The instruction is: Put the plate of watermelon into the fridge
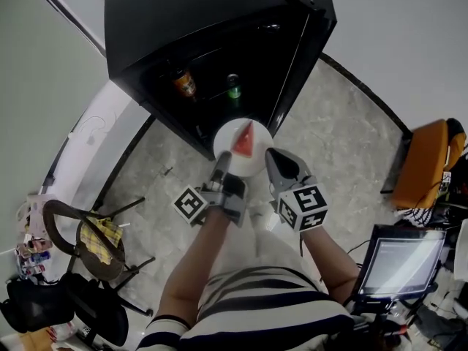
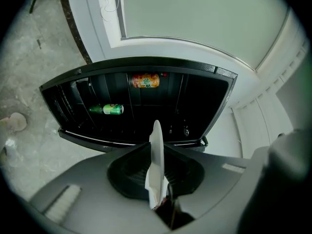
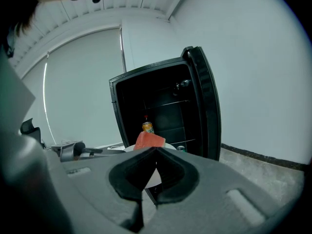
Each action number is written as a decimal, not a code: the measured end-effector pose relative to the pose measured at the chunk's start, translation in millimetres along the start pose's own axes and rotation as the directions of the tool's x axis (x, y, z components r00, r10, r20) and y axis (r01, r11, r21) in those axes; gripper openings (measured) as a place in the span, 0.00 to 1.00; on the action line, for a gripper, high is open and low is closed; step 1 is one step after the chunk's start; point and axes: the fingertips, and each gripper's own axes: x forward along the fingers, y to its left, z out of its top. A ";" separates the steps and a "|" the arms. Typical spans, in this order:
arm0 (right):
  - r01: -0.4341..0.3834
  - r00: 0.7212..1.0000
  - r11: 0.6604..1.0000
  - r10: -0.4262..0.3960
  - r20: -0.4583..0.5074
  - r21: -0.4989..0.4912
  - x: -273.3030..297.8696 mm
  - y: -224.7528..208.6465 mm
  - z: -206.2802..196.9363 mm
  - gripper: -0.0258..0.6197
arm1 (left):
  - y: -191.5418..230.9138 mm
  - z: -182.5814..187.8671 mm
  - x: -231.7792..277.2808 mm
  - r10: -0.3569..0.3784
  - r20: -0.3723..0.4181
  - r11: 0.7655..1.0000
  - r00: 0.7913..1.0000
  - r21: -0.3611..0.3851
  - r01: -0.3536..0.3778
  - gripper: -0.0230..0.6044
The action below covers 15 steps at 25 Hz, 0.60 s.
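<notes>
Left gripper and right gripper fingers each pinch the near rim of the plate — two-sided hold, likely so the watermelon rides level — just outside the open fridge.

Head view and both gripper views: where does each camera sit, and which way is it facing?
Head view: on the person's head, looking steeply down at the open fridge and the plate of watermelon; forearms, striped top, left claw and right claw show.
Left gripper view: on the left claw, facing into the fridge; its jaws clamp the plate.
Right gripper view: on the right claw, facing the fridge; jaws on the plate's rim.
Shared: fridge, plate.
</notes>
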 end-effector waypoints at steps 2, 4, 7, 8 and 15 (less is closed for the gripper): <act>0.000 1.000 1.000 0.000 0.000 -0.002 6.8 -1.1 -2.0 0.04 | 4.0 2.8 3.5 0.002 0.002 1.000 1.000 -0.002 -0.002 0.09; -0.001 1.000 1.000 0.001 0.003 0.003 13.3 -2.7 -3.4 0.04 | 7.6 5.7 7.7 0.005 -0.001 1.000 1.000 0.006 -0.005 0.09; -0.002 1.000 1.000 0.002 0.003 0.009 21.3 -4.9 -6.0 0.04 | 11.6 8.6 14.3 0.001 -0.005 1.000 1.000 0.008 -0.001 0.09; -0.003 1.000 1.000 0.003 0.005 0.008 24.1 -5.1 -6.3 0.04 | 13.4 10.4 16.1 0.000 -0.003 1.000 1.000 0.007 0.000 0.09; 0.003 1.000 1.000 -0.003 0.018 0.003 47.0 -12.5 -8.2 0.04 | 23.3 20.6 35.5 -0.012 -0.003 1.000 1.000 0.007 0.012 0.09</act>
